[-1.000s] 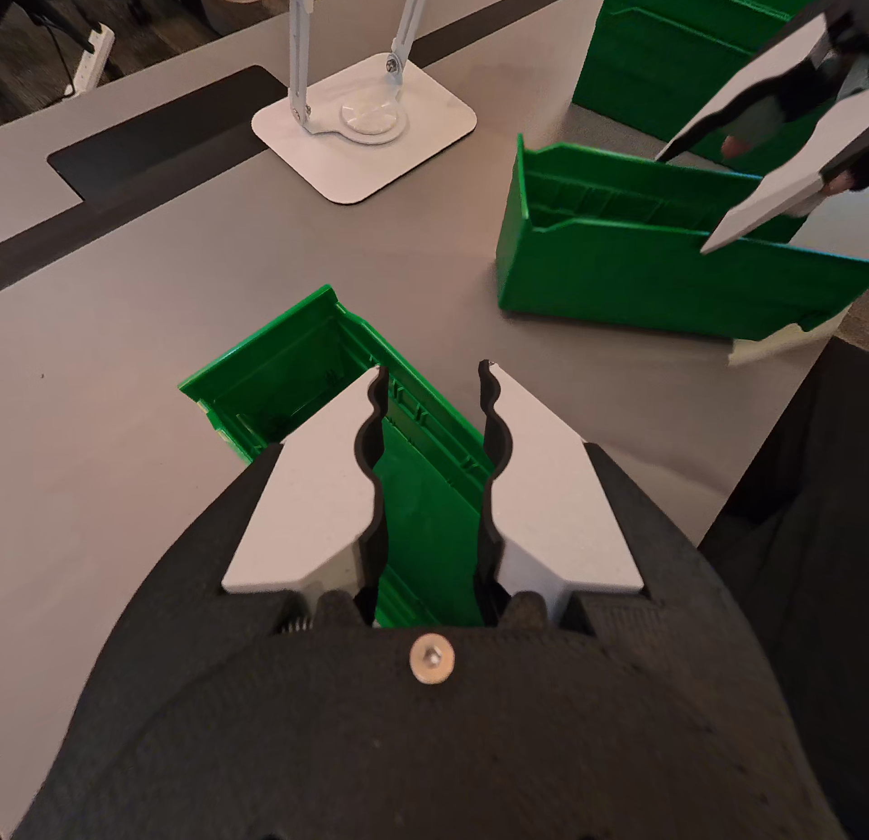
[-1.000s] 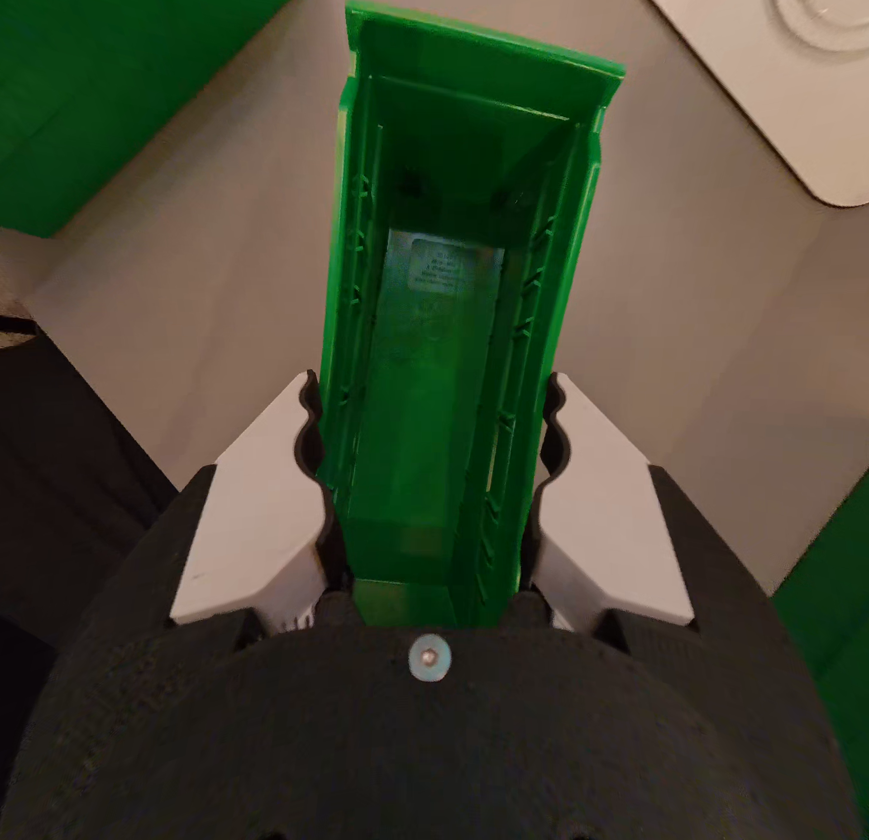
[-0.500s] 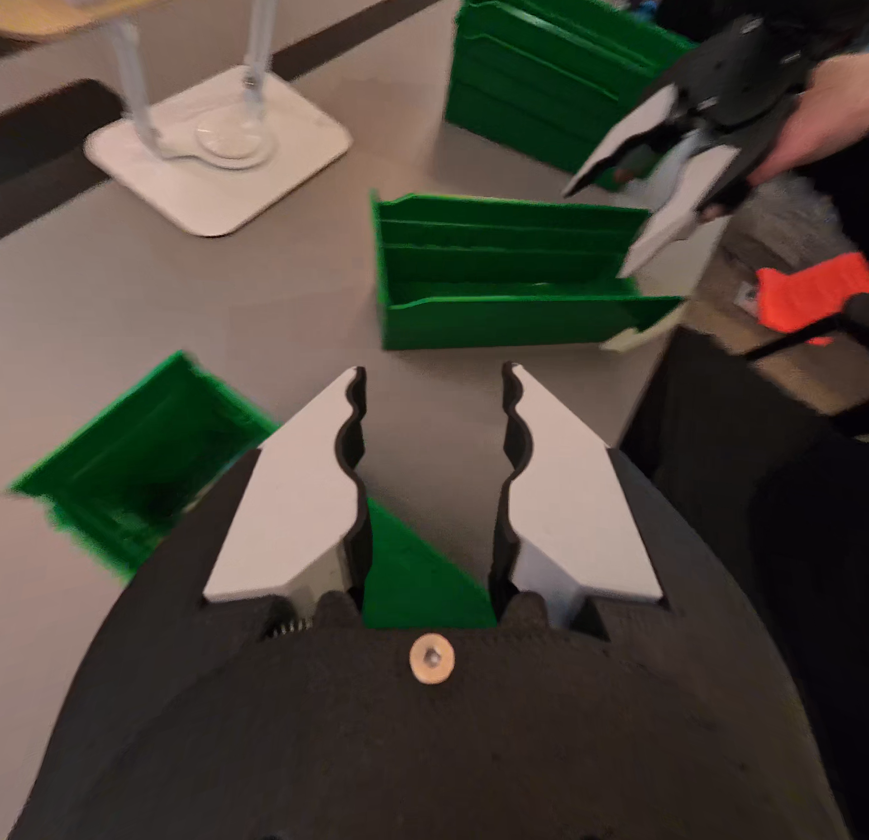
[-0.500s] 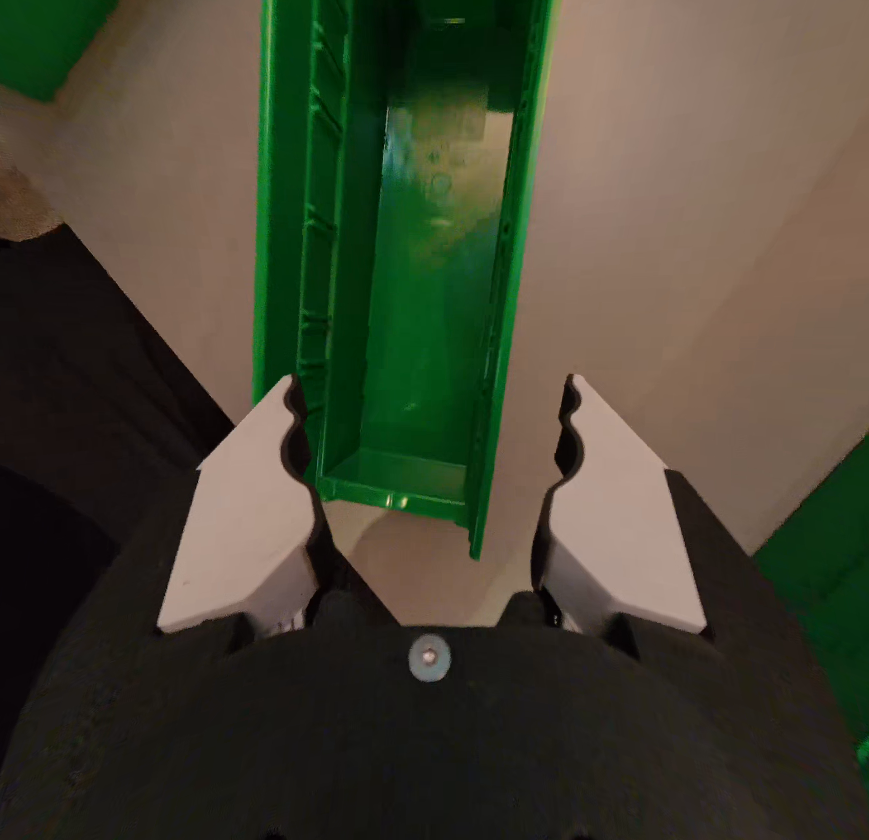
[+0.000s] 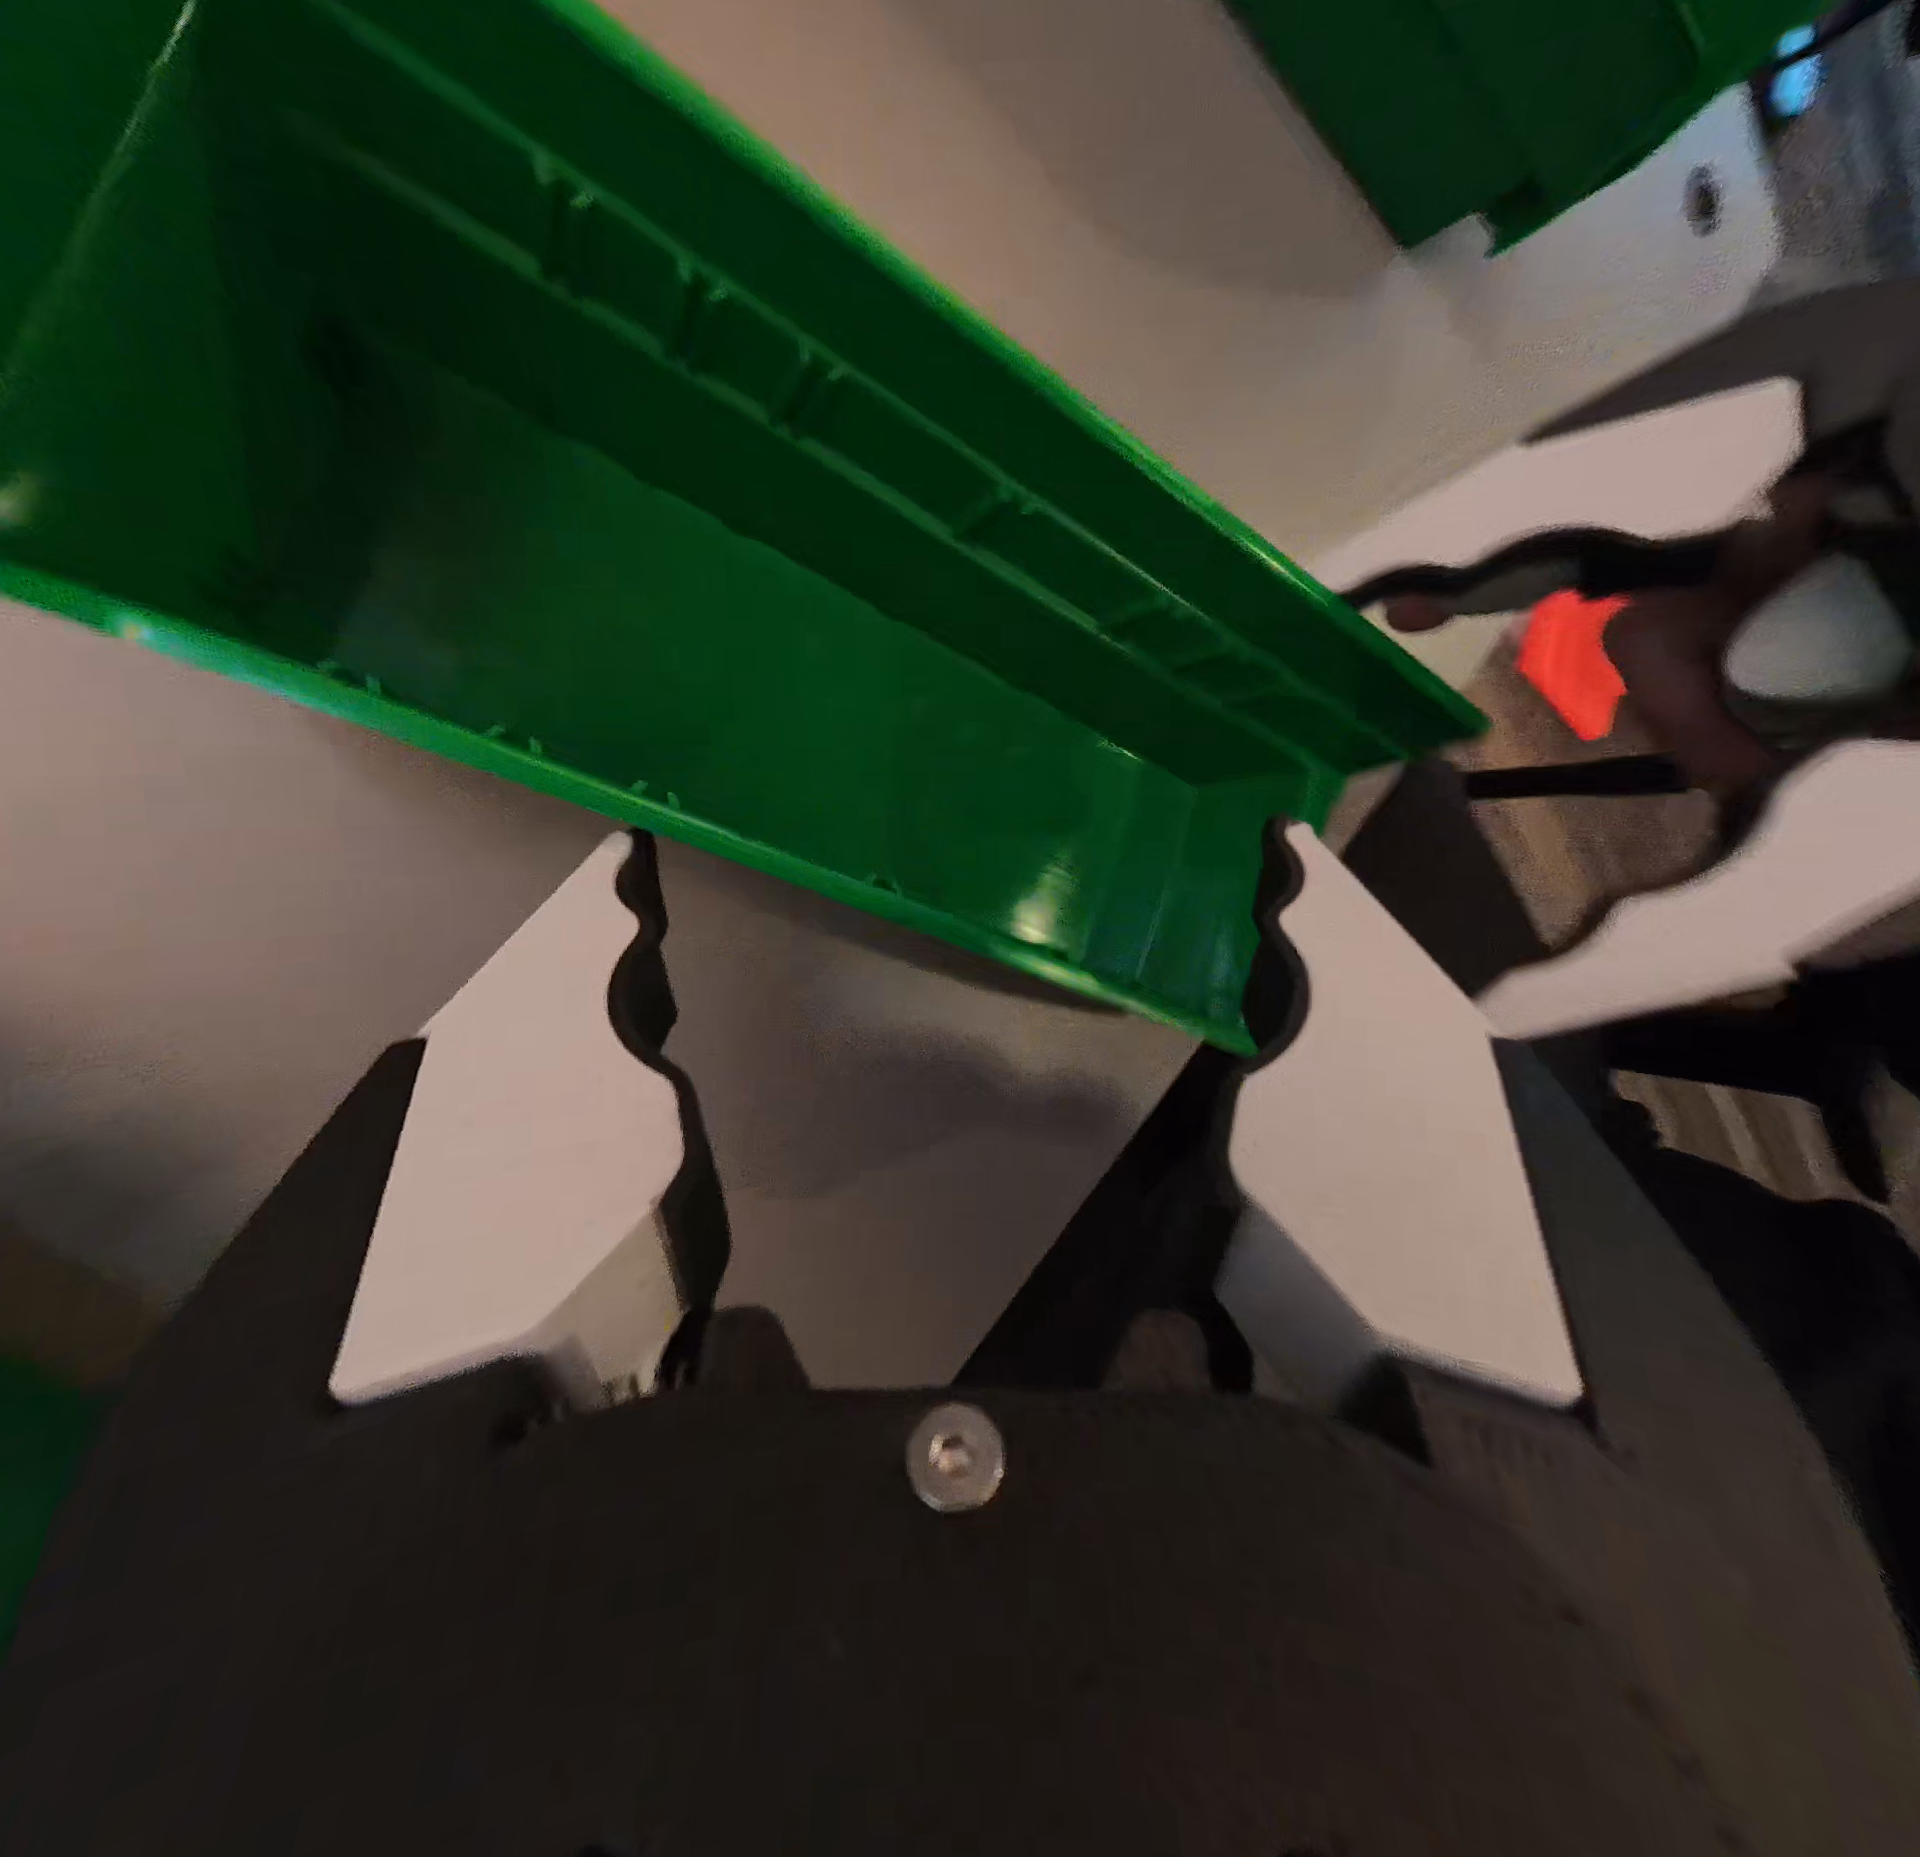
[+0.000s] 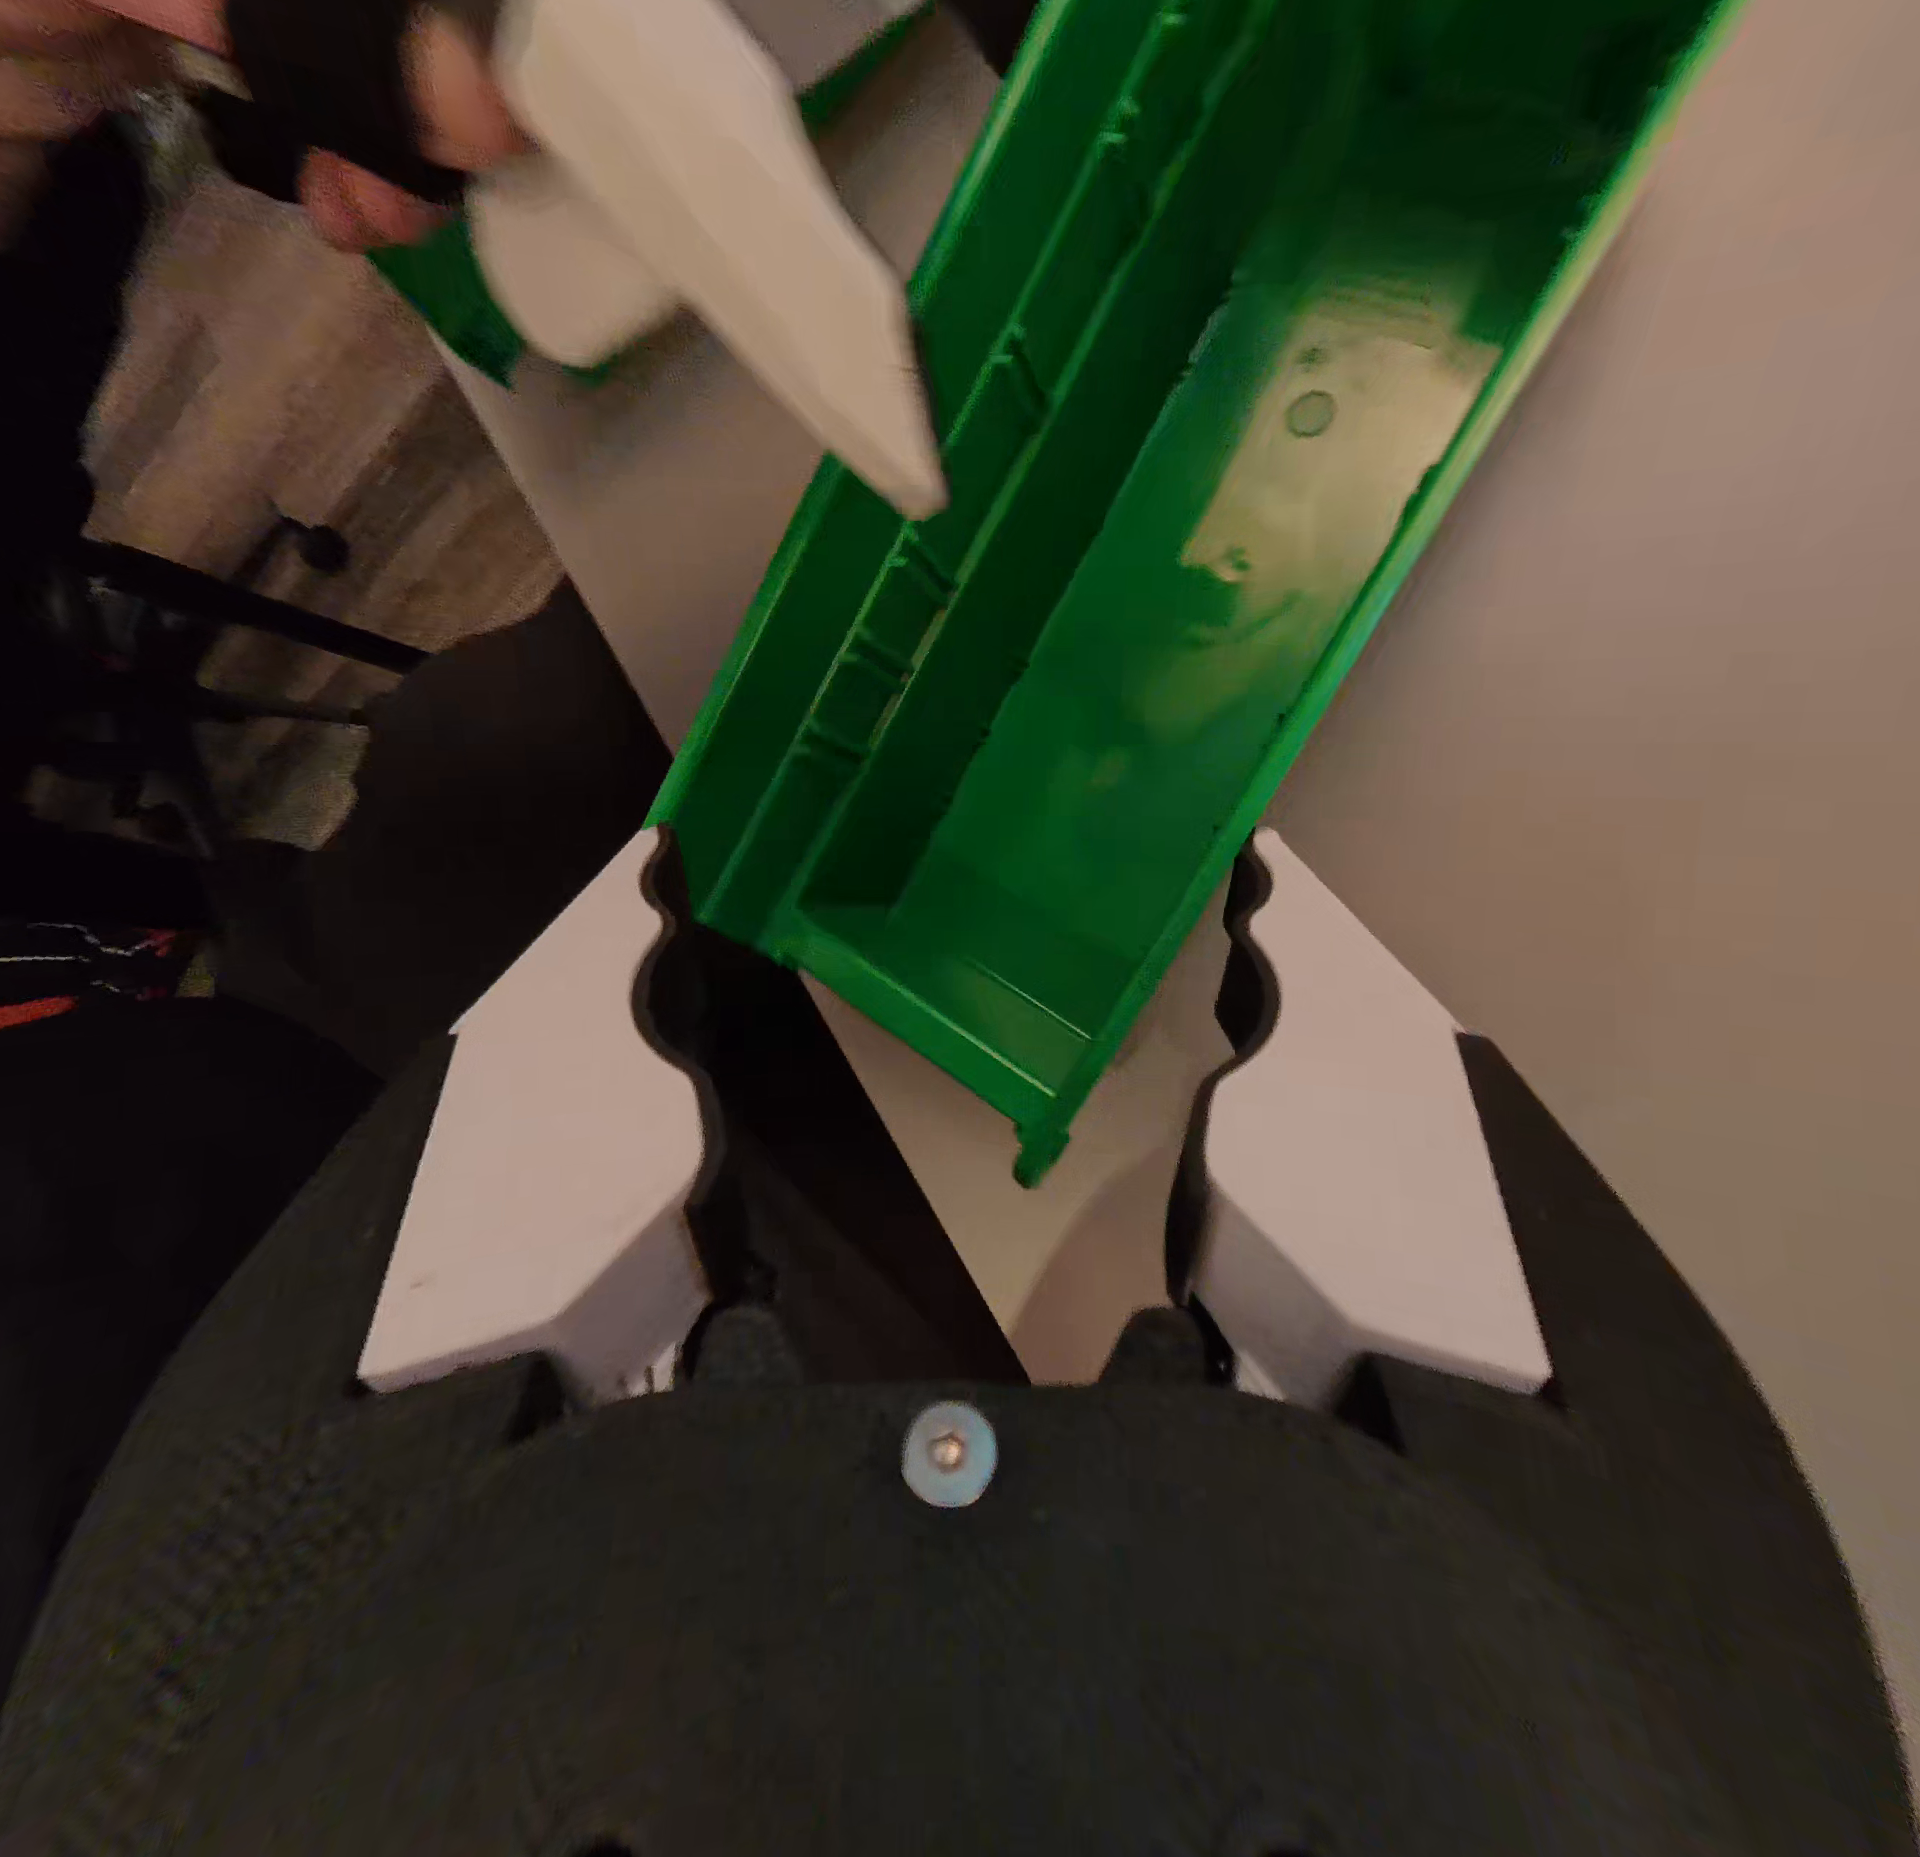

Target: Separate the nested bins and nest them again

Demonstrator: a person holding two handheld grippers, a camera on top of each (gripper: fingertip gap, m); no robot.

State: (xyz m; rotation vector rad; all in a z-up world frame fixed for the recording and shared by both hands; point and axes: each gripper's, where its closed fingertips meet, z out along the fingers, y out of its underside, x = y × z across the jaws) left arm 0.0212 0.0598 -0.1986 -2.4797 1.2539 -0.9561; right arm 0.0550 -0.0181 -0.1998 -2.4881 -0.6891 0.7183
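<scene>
A long green bin (image 5: 727, 612) lies open side up on the grey table (image 5: 208, 872), slanting across the left wrist view. My left gripper (image 5: 951, 872) is open, its fingertips at the bin's near long wall, holding nothing. In the right wrist view the same bin (image 6: 1195, 560) runs away to the upper right. Its near end sits between the fingers of my open right gripper (image 6: 951, 851), not clamped. The left gripper's white finger (image 6: 727, 249) reaches down to the bin's left wall rim. The right gripper's fingers (image 5: 1621, 477) show at the bin's right end.
Another green bin (image 5: 1507, 62) stands farther back on the table, and part of a green bin (image 6: 447, 301) shows behind the left gripper. The table's edge (image 6: 623, 612) runs close along the bin's left side, with floor and dark clothing beyond it.
My left gripper let go of its own bin and swung over to the long bin. My right gripper opened off that bin's end and now stays at it.
</scene>
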